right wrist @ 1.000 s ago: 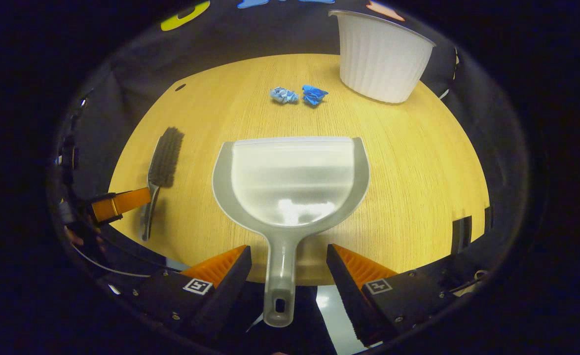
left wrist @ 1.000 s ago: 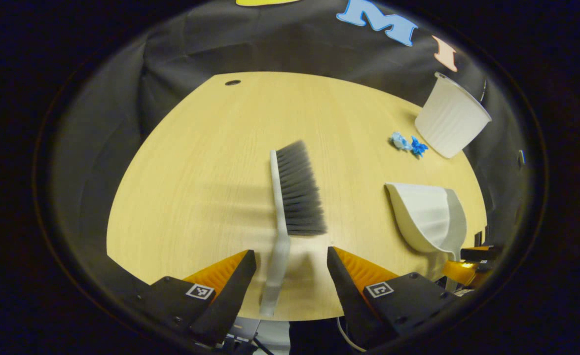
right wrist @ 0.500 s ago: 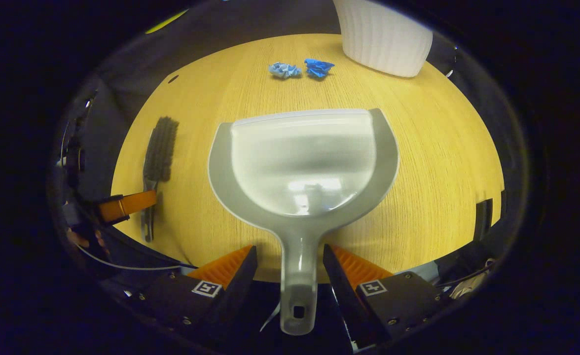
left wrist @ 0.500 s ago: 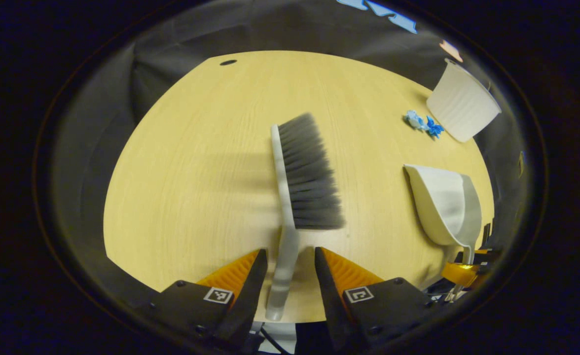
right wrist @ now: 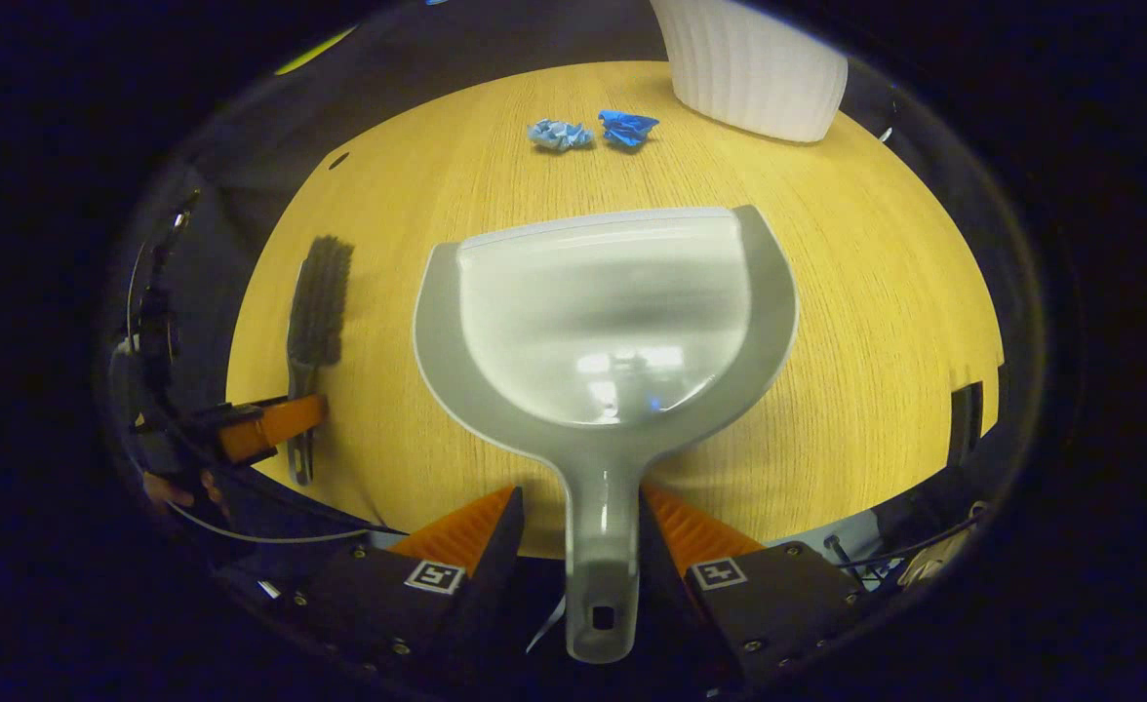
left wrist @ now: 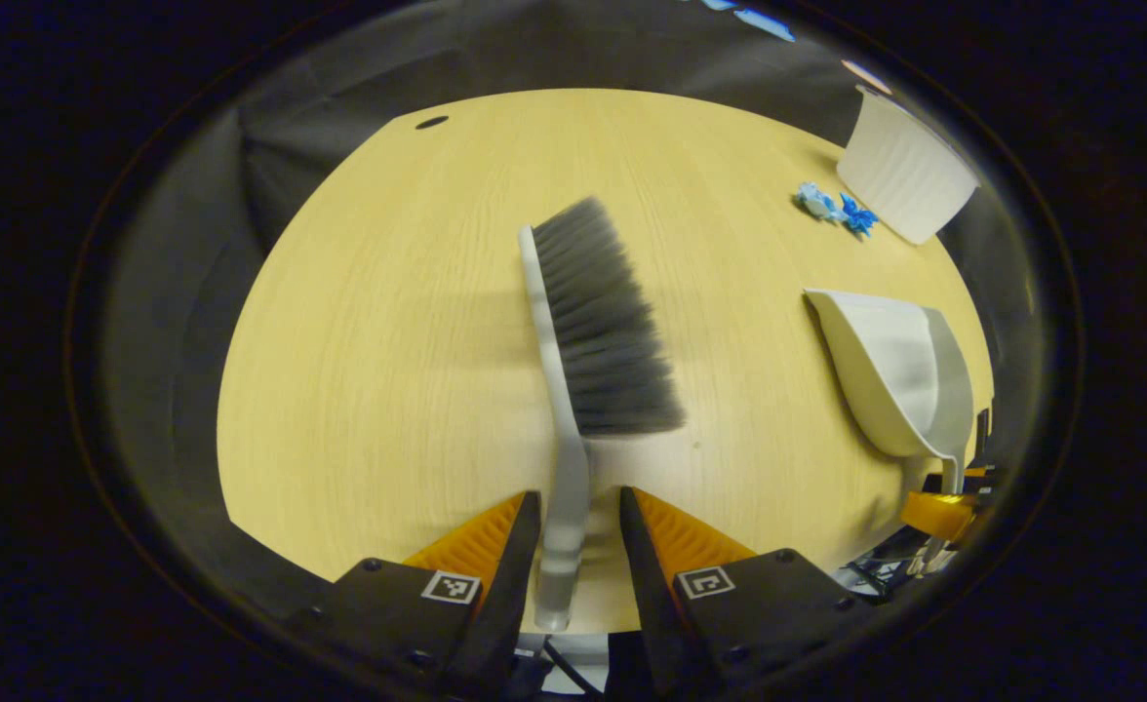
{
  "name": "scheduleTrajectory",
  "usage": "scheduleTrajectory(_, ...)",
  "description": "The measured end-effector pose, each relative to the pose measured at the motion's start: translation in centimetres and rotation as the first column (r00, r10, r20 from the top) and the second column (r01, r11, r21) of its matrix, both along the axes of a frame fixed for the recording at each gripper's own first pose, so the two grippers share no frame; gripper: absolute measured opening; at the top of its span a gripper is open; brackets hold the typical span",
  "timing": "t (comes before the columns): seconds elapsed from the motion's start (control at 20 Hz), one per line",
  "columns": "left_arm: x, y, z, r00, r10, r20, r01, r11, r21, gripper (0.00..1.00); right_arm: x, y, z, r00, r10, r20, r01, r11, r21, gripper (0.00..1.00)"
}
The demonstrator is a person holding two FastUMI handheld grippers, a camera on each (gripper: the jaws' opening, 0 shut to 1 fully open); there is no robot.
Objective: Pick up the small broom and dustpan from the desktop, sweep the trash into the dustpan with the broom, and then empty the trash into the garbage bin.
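Pickup stage, judged barely begun: broom [left wrist: 588, 322] and dustpan [right wrist: 605, 312] both lie flat on the desktop [left wrist: 388, 322], and the trash is unswept. Left gripper [left wrist: 573, 546] has its fingers drawn narrow about the broom's pale, slim plastic handle; whether both press on it cannot be told. The broom's dark bristles fan out soft and dense from a straight back. Right gripper [right wrist: 573, 546] likewise brackets the dustpan's handle closely (contact on both sides looks likely but is not certain). The dustpan is glossy grey plastic, a rounded scoop with a straight front lip. Beyond it lie two crumpled blue paper scraps [right wrist: 593, 132], just beside the ribbed white garbage bin [right wrist: 754, 68]. Lifting, sweeping and emptying remain.
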State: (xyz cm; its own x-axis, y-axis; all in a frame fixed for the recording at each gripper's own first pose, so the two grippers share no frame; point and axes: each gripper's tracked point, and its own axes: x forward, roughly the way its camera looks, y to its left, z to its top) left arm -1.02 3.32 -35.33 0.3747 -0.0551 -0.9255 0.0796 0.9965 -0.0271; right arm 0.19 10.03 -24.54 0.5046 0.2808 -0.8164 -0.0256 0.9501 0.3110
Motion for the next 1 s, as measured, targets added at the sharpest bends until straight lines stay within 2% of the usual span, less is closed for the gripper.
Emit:
scheduleTrajectory(0.05, 0.0, -0.1, -0.1, 1.0, 0.0, 0.0, 0.0, 1.0, -0.001, 0.59, 0.0, 0.1, 0.0, 1.0, 0.003, 0.0, -0.003, 1.0, 0.001, 0.69)
scheduleTrajectory(0.15, -0.1, -0.3, -0.1, 1.0, -0.01, -0.005, 0.01, 1.0, 0.008, 0.57, -0.3, 0.1, -0.1, 1.0, 0.019, -0.003, -0.019, 1.0, -0.007, 0.69)
scheduleTrajectory(0.3, 0.0, -1.0, -0.1, 1.0, -0.013, 0.01, 0.013, 1.0, 0.009, 0.41, -0.6, -0.1, -0.3, 0.999, 0.048, -0.005, -0.048, 0.998, -0.041, 0.7)
scheduleTrajectory(0.35, -0.1, -1.1, 0.0, 1.0, -0.02, 0.015, 0.02, 1.0, 0.018, 0.4, -0.6, -0.2, -0.4, 0.999, 0.048, -0.006, -0.049, 0.998, -0.046, 0.68)
scheduleTrajectory(0.45, 0.0, -1.3, 0.0, 1.0, -0.016, 0.026, 0.015, 0.999, 0.028, 0.31, -0.6, -0.2, -0.6, 0.999, 0.05, -0.011, -0.051, 0.997, -0.051, 0.6)
scheduleTrajectory(0.5, -0.1, -1.3, 0.0, 0.999, -0.027, 0.027, 0.026, 0.999, 0.039, 0.34, -0.5, -0.5, -0.7, 0.999, 0.044, -0.008, -0.045, 0.997, -0.057, 0.6)
scheduleTrajectory(0.55, -0.2, -1.4, 0.1, 0.999, -0.031, 0.035, 0.029, 0.999, 0.045, 0.31, -0.6, -0.5, -0.6, 0.999, 0.042, -0.008, -0.043, 0.998, -0.049, 0.46)
scheduleTrajectory(0.6, -0.2, -1.5, 0.3, 0.998, -0.049, 0.038, 0.047, 0.998, 0.052, 0.32, -0.7, -0.5, -0.5, 0.999, 0.046, -0.011, -0.046, 0.998, -0.045, 0.42)
scheduleTrajectory(0.7, 0.1, -1.8, 0.2, 0.995, -0.086, 0.057, 0.082, 0.994, 0.076, 0.26, -1.0, -0.8, -0.7, 0.999, 0.042, -0.015, -0.042, 0.998, -0.04, 0.42)
scheduleTrajectory(0.75, -0.3, -1.9, 0.2, 0.993, -0.104, 0.059, 0.098, 0.991, 0.092, 0.24, -0.7, -0.7, -0.7, 0.999, 0.043, -0.015, -0.044, 0.998, -0.039, 0.37)
scheduleTrajectory(0.8, -0.2, -1.8, 0.2, 0.99, -0.127, 0.069, 0.119, 0.987, 0.111, 0.26, -0.7, -0.7, -0.8, 0.999, 0.05, -0.016, -0.05, 0.998, -0.041, 0.36)
scheduleTrajectory(1.0, -0.2, -2.0, 0.6, 0.977, -0.188, 0.102, 0.168, 0.969, 0.18, 0.21, -0.7, -0.7, -0.9, 0.999, 0.052, -0.005, -0.052, 0.998, -0.03, 0.33)
